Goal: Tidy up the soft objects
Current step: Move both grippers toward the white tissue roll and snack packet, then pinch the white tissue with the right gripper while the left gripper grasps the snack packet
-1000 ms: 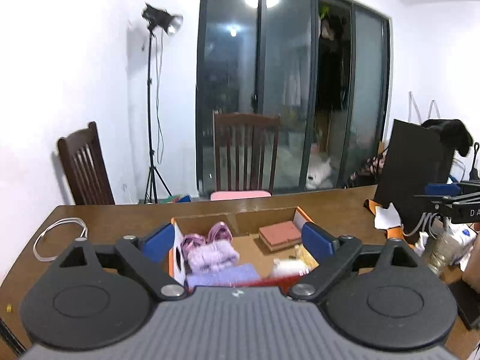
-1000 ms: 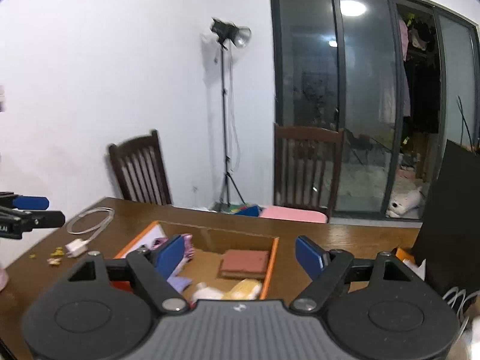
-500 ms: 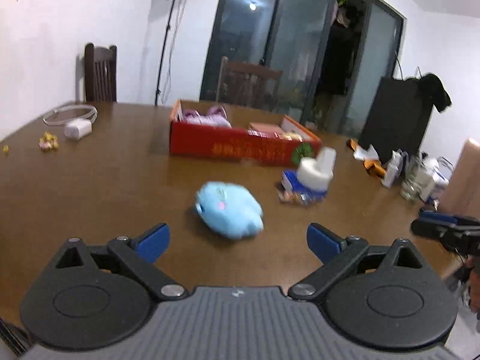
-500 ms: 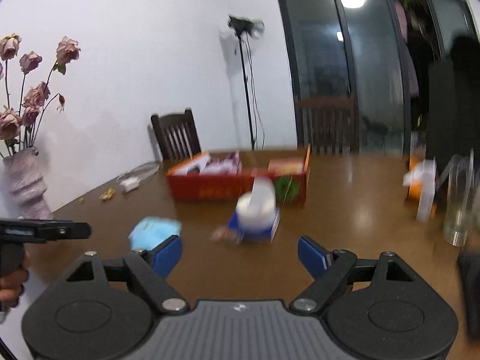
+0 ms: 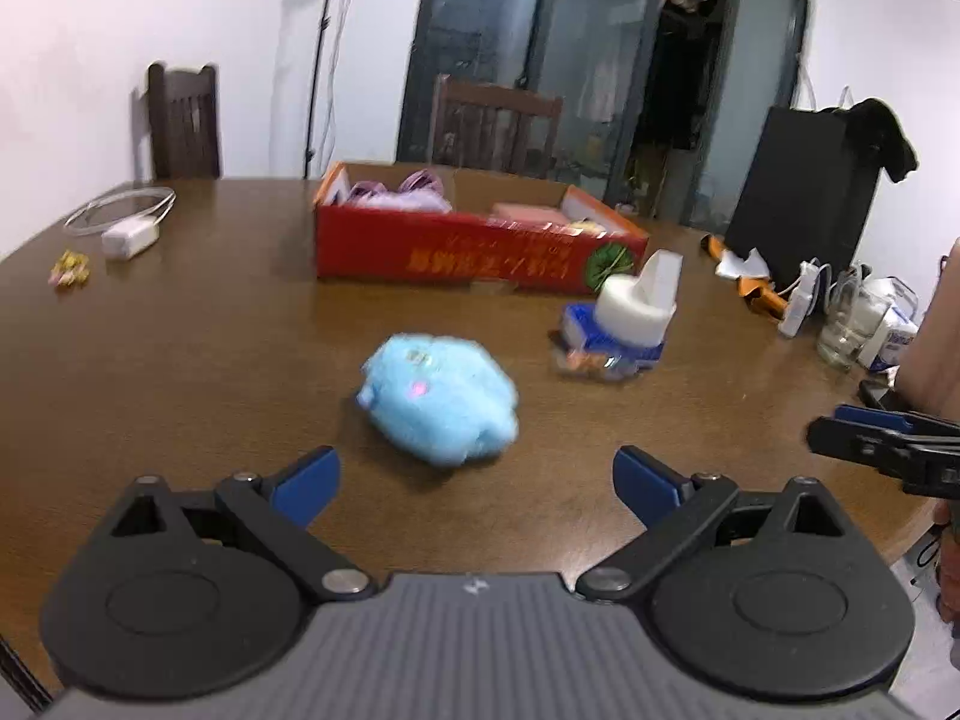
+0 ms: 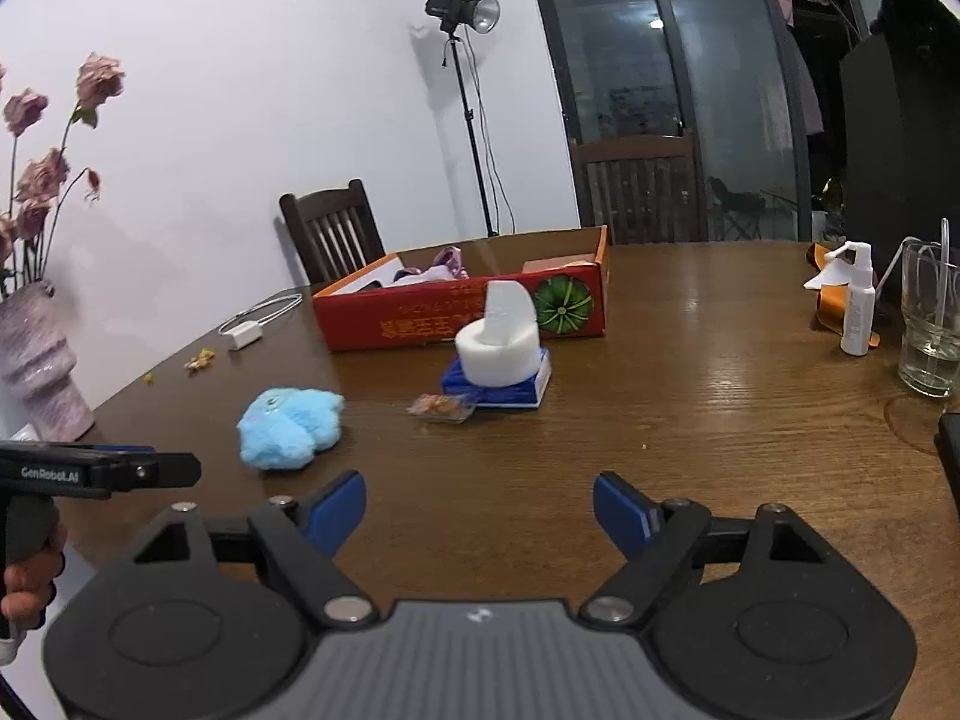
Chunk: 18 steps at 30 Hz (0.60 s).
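brown wooden tabletop (image 5: 180,360), glossy and grained, in a white-walled room with dark glass sliding doors (image 5: 540,60), two dark slatted chairs (image 5: 183,120) and a light stand (image 6: 462,6). dried roses in a pale ribbed vase (image 6: 39,360) at the near left edge, seen from the right wrist. red cardboard box (image 5: 468,252), open-topped, far across the tabletop, with purple fluffy things (image 5: 402,195) inside. fuzzy light-blue plush toy (image 5: 441,399), rounded and lumpy, lying alone on bare wood, just ahead of the left hand-held gripper (image 5: 477,480) and between its blue pads, untouched. white foam piece (image 6: 498,342) on a blue packet (image 6: 498,384) ahead of the right hand-held gripper (image 6: 480,510). both spread wide, holding nothing; right jaws just narrowed a little with nothing between.
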Each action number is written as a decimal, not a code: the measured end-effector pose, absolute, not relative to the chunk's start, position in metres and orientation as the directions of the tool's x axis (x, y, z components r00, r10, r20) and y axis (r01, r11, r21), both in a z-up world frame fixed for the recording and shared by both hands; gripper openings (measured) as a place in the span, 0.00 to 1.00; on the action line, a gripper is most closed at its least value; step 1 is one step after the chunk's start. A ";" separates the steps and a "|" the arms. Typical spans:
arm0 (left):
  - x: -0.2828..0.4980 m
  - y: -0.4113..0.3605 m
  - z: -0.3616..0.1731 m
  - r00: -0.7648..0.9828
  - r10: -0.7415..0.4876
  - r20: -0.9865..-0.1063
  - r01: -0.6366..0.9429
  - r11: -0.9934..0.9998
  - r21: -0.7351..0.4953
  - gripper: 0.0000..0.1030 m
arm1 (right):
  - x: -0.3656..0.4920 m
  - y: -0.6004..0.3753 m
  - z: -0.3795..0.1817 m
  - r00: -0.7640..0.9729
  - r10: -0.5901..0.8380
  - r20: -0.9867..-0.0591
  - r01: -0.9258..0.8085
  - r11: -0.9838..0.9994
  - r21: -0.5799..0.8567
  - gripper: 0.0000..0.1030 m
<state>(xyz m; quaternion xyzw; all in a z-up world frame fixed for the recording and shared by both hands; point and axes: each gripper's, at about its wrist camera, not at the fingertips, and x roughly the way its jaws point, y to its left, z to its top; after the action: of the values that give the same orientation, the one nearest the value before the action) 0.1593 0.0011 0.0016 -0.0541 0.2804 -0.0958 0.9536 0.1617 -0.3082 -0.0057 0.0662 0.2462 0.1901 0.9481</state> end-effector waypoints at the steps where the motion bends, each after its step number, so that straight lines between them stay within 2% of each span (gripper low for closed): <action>1: 0.164 -0.001 0.005 0.825 -0.241 -0.511 0.175 0.969 -0.176 0.96 | 0.167 -0.308 -0.005 0.807 0.395 -0.440 -0.331 0.918 0.218 0.73; 5: 0.194 -0.023 0.012 0.801 -0.347 -0.488 0.269 0.936 -0.225 0.90 | 0.195 -0.305 -0.001 0.806 0.409 -0.428 -0.348 0.912 0.217 0.70; 6: 0.203 -0.033 0.011 0.794 -0.352 -0.496 0.281 0.936 -0.214 0.88 | 0.202 -0.303 -0.001 0.806 0.412 -0.425 -0.350 0.911 0.218 0.66; 8: 0.224 -0.053 0.005 0.788 -0.336 -0.517 0.289 0.942 -0.171 0.86 | 0.219 -0.300 0.000 0.807 0.411 -0.424 -0.350 0.911 0.217 0.62; 11: 0.256 -0.083 -0.008 0.801 -0.247 -0.545 0.245 0.966 -0.077 0.86 | 0.243 -0.294 0.006 0.815 0.409 -0.412 -0.361 0.913 0.191 0.60; 12: 0.264 -0.089 -0.012 0.809 -0.248 -0.532 0.247 0.966 -0.074 0.86 | 0.251 -0.291 0.008 0.816 0.412 -0.405 -0.369 0.911 0.182 0.60; 17: 0.296 -0.105 -0.029 0.772 -0.255 -0.582 0.250 0.964 -0.090 0.85 | 0.282 -0.283 0.011 0.810 0.446 -0.380 -0.409 0.895 0.179 0.57; 18: 0.301 -0.106 -0.031 0.763 -0.246 -0.597 0.240 0.966 -0.092 0.82 | 0.287 -0.281 0.011 0.812 0.449 -0.374 -0.413 0.894 0.176 0.55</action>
<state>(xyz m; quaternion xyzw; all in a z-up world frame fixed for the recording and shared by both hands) 0.3010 -0.1060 -0.0314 -0.0049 0.3186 -0.1294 0.9390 0.2874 -0.2806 0.0113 0.0430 0.2069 0.2267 0.9508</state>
